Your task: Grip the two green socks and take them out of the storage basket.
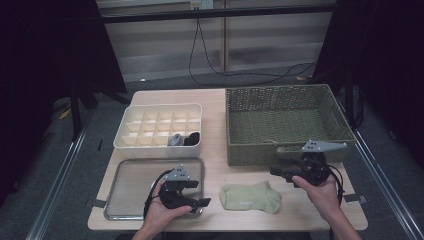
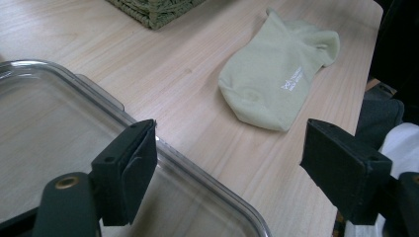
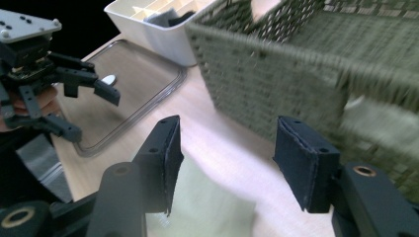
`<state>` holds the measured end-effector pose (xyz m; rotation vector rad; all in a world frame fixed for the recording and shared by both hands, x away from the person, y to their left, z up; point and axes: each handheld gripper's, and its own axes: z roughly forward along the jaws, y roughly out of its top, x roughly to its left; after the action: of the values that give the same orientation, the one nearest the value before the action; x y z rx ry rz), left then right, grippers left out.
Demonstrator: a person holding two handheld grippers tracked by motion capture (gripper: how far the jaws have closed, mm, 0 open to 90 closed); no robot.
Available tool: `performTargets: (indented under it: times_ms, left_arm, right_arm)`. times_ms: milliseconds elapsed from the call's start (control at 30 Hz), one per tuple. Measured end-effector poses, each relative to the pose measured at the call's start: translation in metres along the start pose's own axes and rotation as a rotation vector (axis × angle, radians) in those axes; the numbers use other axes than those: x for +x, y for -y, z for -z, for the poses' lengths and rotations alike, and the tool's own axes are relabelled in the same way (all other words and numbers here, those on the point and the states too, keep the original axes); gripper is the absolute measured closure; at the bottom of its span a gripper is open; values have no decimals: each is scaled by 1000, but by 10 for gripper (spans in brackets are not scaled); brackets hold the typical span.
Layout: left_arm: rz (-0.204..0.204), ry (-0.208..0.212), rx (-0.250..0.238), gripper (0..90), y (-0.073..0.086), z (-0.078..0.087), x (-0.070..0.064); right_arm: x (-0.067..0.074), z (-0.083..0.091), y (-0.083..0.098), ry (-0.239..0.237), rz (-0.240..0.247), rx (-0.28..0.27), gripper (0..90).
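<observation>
Sock [image 1: 250, 196] lay flat on the table [image 1: 215, 97], low centre of the high view, between both grippers and touched by neither. Pale green, with small white print showing in the left gripper view [image 2: 279, 74], where it sat upper right of centre. Left gripper [image 1: 198, 194] was at lower left of the high view, over the lower right corner of the clear lid [image 1: 131, 180]; jaws stood apart with nothing between them, and the lid's rim ran under the left jaw in its own view. Right gripper [image 1: 278, 167] was at lower right of the high view, just in front of the woven basket [image 1: 240, 127]; jaws also apart and empty, with the sock's pale cloth seen below them in the right gripper view [image 3: 207, 207]. White divided organizer [image 1: 131, 117] sat at upper left of the table, behind the lid, with a grey item [image 1: 175, 139] and a black item [image 1: 192, 138] in its near-row cells.
</observation>
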<state>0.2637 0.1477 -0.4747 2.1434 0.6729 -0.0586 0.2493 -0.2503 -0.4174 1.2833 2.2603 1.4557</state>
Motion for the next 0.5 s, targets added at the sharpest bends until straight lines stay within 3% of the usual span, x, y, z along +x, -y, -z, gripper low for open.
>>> performTargets:
  times_ms: [100,200,300,367,500]
  left_arm:
    - [4,-17,-2,202,1,4,2]
    - [8,-36,-40,202,-4,8,4]
    - [3,-43,-33,202,-3,8,4]
    - [6,-45,-30,202,0,7,5]
    - [19,-51,-33,198,4,9,7]
  right_arm:
    - [0,4,-12,4,5,-24,438]
    - [-2,2,-26,-12,24,-13,436]
    - [-4,3,-32,-17,23,-24,435]
    - [-8,6,-40,-18,12,-60,441]
    - [-20,9,-59,0,15,-26,443]
